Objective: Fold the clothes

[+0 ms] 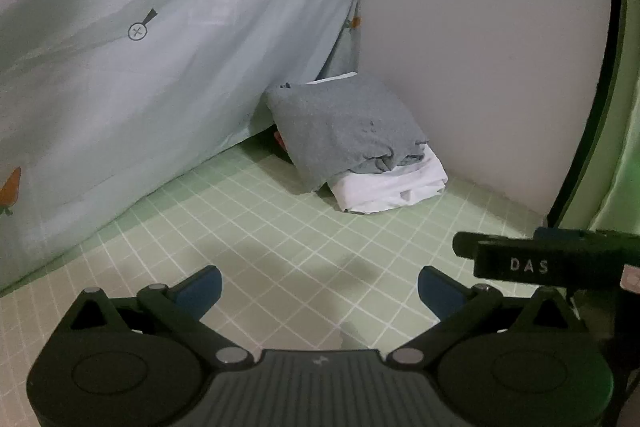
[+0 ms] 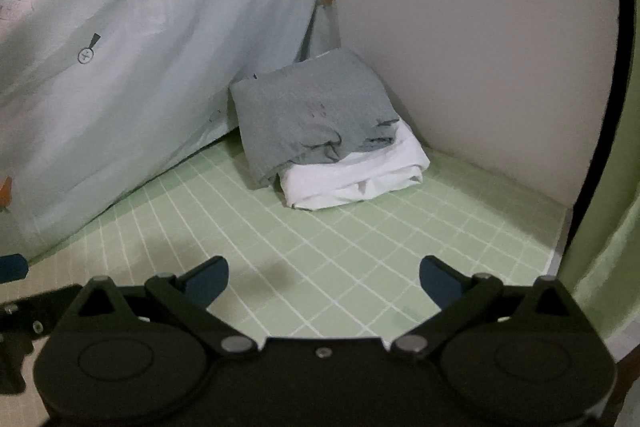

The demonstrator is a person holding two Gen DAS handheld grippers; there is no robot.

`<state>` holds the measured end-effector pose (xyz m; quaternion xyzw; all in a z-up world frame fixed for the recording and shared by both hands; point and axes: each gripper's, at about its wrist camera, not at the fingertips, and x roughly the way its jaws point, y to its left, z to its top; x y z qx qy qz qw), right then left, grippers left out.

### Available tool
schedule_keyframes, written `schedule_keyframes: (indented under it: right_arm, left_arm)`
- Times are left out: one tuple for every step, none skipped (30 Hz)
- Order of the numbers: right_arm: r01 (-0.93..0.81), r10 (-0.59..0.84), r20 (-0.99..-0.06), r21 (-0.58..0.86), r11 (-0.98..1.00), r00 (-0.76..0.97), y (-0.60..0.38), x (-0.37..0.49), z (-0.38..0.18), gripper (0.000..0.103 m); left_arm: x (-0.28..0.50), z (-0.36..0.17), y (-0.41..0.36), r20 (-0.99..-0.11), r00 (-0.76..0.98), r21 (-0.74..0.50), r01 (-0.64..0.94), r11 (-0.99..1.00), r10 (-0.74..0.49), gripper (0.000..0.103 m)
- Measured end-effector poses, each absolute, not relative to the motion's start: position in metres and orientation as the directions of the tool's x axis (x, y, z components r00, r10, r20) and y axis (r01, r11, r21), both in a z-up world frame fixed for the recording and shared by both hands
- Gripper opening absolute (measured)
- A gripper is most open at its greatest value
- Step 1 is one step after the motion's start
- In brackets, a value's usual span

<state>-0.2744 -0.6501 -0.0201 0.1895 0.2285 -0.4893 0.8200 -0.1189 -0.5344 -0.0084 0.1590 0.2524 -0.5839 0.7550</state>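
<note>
Two folded garments — a grey one (image 1: 344, 123) stacked on a white one (image 1: 392, 187) — sit in the far corner of the green checked sheet (image 1: 280, 251), against the wall (image 1: 480, 47) and a carrot-print quilt (image 1: 140, 47). The left gripper (image 1: 320, 287) and right gripper (image 2: 324, 279) hover well short of the pile, jaws spread wide, holding nothing. Nothing unfolded is in view — any next reach, it seems, should leave this stack square.

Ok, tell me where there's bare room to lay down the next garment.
Bare green checked mat lies between the open grippers and the folded stack. It is crowded in the corner: grey garment on white garment, hemmed by the carrot-print bedding and wall.
</note>
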Motion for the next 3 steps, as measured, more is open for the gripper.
schedule_keyframes:
  right_arm:
    - [0.888, -0.716, -0.558, 0.088, 0.452, 0.419, -0.6507, -0.2736, -0.0198, 0.103]
    - [0.887, -0.715, -0.558, 0.089, 0.454, 0.422, -0.6511, -0.2731, -0.0196, 0.103]
    - [0.886, -0.714, -0.557, 0.091, 0.456, 0.424, -0.6514, -0.2726, -0.0195, 0.103]
  left_arm:
    - [-0.1193, -0.0084, -0.5344, -0.568, 0.192, -0.053, 0.962, 0.268, -0.801, 0.103]
    - [-0.1196, -0.008, -0.5342, -0.567, 0.193, -0.051, 0.962, 0.269, -0.8, 0.103]
    - [-0.1199, -0.0077, -0.534, -0.567, 0.195, -0.048, 0.962, 0.269, -0.8, 0.103]
